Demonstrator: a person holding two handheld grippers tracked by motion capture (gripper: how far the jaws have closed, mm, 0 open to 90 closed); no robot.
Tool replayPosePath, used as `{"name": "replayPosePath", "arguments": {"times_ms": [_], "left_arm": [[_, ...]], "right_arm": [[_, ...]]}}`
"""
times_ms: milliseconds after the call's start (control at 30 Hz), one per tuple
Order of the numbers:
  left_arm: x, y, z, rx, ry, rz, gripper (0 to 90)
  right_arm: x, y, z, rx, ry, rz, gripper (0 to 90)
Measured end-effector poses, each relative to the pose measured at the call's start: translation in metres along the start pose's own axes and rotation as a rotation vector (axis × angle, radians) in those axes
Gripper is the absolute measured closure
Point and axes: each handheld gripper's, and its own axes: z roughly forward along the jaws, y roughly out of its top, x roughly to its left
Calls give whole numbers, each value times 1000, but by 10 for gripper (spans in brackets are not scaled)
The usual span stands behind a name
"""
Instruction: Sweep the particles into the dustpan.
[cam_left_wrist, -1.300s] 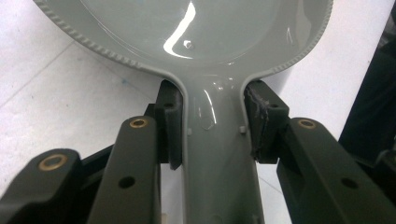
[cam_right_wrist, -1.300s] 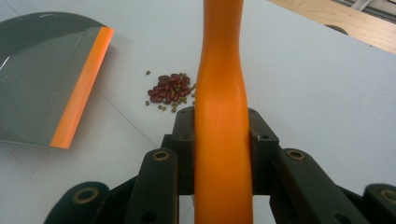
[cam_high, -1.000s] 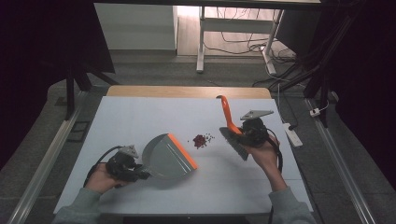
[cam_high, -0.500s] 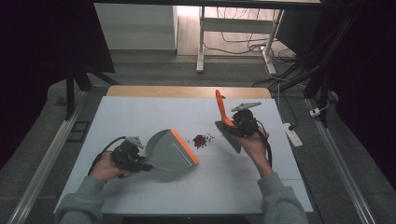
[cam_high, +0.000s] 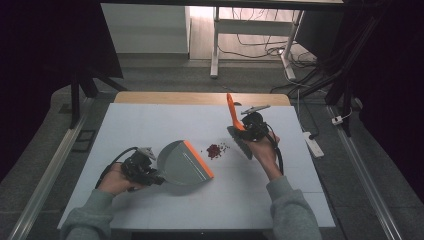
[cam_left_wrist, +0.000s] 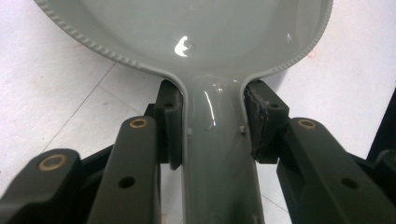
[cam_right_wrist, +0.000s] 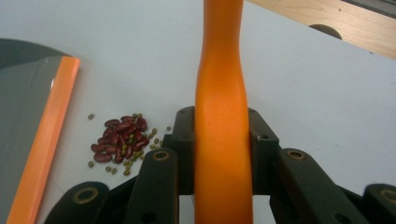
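Observation:
A grey dustpan (cam_high: 181, 162) with an orange front lip (cam_high: 199, 159) lies on the table at centre left. My left gripper (cam_high: 145, 170) is shut on the dustpan's grey handle (cam_left_wrist: 215, 154). A small pile of red and green beans (cam_high: 214, 150) sits just right of the lip, also seen as the beans (cam_right_wrist: 120, 142) near the lip (cam_right_wrist: 46, 140). My right gripper (cam_high: 248, 128) is shut on a brush's orange handle (cam_right_wrist: 222, 121), which sticks up and back (cam_high: 232, 111). The brush's dark head (cam_high: 241, 143) rests right of the beans.
The white table top (cam_high: 150, 125) has a wooden strip (cam_high: 200, 98) along its far edge. A white power strip (cam_high: 311, 141) lies off the table's right side. A desk frame and cables stand on the floor behind.
The dustpan has slid forward and right, its lip closing in on the beans. The right gripper with the brush has shifted left toward the pile.

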Motion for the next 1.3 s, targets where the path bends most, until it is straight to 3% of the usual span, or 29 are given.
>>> {"name": "replayPosePath", "arguments": {"times_ms": [333,733,867,1000,1300], "left_arm": [[-2,3,4,14,-3,7,618],[-1,6,10,12,-19,-5,618],[0,7,11,13,-28,-10,618],[0,7,11,14,-32,-10,619],[0,8,13,14,-34,-11,619]], "right_arm": [[4,4,28,67,-8,-19,704],[17,15,46,144,0,-56,704],[19,18,49,162,-6,-69,705],[18,18,50,157,4,-50,705],[39,20,52,184,20,-115,705]]}}
